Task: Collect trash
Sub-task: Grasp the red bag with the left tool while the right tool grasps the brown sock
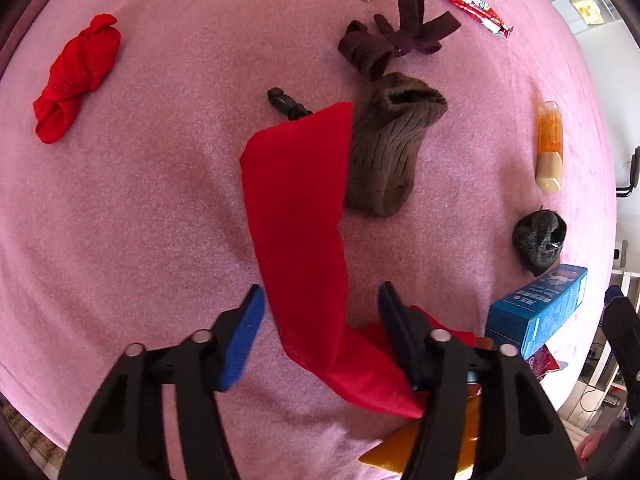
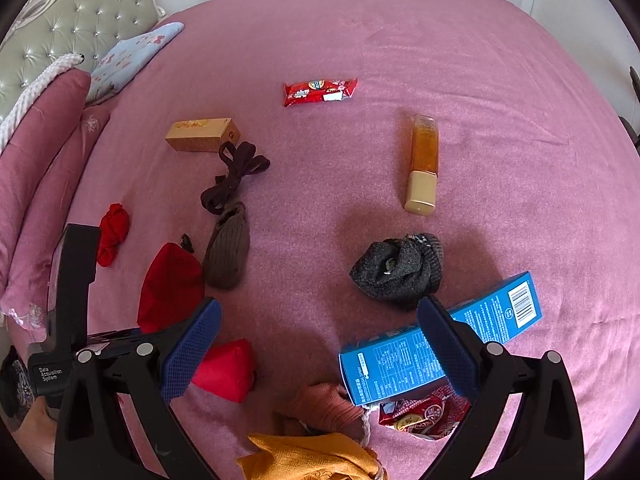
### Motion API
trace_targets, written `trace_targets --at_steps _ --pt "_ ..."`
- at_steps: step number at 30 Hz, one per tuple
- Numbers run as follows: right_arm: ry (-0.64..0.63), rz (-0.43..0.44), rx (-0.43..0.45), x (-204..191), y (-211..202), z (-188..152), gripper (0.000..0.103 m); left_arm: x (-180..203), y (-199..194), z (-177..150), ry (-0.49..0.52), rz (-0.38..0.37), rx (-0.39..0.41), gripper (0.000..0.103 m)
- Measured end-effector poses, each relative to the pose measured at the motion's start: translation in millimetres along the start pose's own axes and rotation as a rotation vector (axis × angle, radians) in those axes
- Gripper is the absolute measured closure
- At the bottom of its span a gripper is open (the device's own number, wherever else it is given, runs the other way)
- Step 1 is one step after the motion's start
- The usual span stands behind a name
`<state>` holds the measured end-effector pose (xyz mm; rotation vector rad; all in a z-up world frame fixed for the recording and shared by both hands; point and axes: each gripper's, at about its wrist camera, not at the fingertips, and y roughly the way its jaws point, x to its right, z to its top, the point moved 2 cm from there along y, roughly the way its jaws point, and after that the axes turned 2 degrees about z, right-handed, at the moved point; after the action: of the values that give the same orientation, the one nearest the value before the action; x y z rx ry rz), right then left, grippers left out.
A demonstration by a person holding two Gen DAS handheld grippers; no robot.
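A red cloth [image 1: 296,216] rises from the pink bed, and its lower part passes between the blue pads of my left gripper [image 1: 320,300]. A gap shows on each side, so the pads do not press on it. My right gripper [image 2: 320,308] stands wide open low over the bed. A blue carton [image 2: 400,360] lies under its right finger, not gripped. Beneath the carton sits a red snack packet [image 2: 420,416]. Farther off lie a red wrapper [image 2: 320,91], a gold box [image 2: 202,135] and an orange bottle [image 2: 424,164].
Socks lie scattered on the bed: brown [image 2: 228,252], dark maroon [image 2: 236,176], red [image 2: 114,236] and grey [image 2: 400,272]. A yellow cloth [image 2: 312,456] bunches at the near edge. Pillows [image 2: 44,152] and a padded headboard [image 2: 80,28] are at the left.
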<state>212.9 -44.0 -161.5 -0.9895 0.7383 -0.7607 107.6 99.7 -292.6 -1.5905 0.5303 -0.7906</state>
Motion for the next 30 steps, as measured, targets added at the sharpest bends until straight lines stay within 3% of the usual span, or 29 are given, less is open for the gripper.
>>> trace_targets --at_steps 1,3,5,16,20,22,26,27,28,30 --pt "-0.002 0.001 -0.002 -1.8 3.3 1.5 0.009 -2.1 4.5 0.9 0.001 0.016 -0.004 0.064" --pt "-0.005 0.012 -0.008 -6.4 9.7 4.7 0.009 -7.8 9.7 2.6 0.000 0.019 -0.009 0.086" --pt "-0.010 0.019 -0.019 -13.8 17.3 8.5 0.009 -18.3 8.3 3.4 -0.032 -0.029 -0.009 0.092" --pt "0.007 0.103 -0.116 -70.8 88.0 34.9 0.009 -82.7 -16.2 2.8 -0.133 -0.150 0.020 0.096" --pt "0.026 0.096 -0.177 -79.6 123.0 39.2 0.017 -95.2 -24.9 0.5 -0.134 -0.168 0.028 0.096" --pt "0.047 0.090 -0.216 -78.7 137.4 38.9 0.029 -99.3 -23.8 -2.6 -0.136 -0.164 0.026 0.096" --pt "0.057 0.046 -0.232 -76.8 147.5 36.0 0.041 -108.1 -23.9 -6.7 -0.155 -0.177 0.021 0.096" --pt "0.045 0.044 -0.228 -77.8 145.4 34.9 0.049 -108.4 -24.5 -7.7 -0.157 -0.181 0.024 0.096" --pt "0.035 0.063 -0.235 -78.9 143.4 33.1 0.068 -108.7 -25.4 -8.8 -0.160 -0.185 0.026 0.096" --pt "0.048 0.115 -0.263 -78.9 139.2 26.7 0.093 -111.8 -28.8 -12.6 -0.161 -0.195 0.026 0.096"
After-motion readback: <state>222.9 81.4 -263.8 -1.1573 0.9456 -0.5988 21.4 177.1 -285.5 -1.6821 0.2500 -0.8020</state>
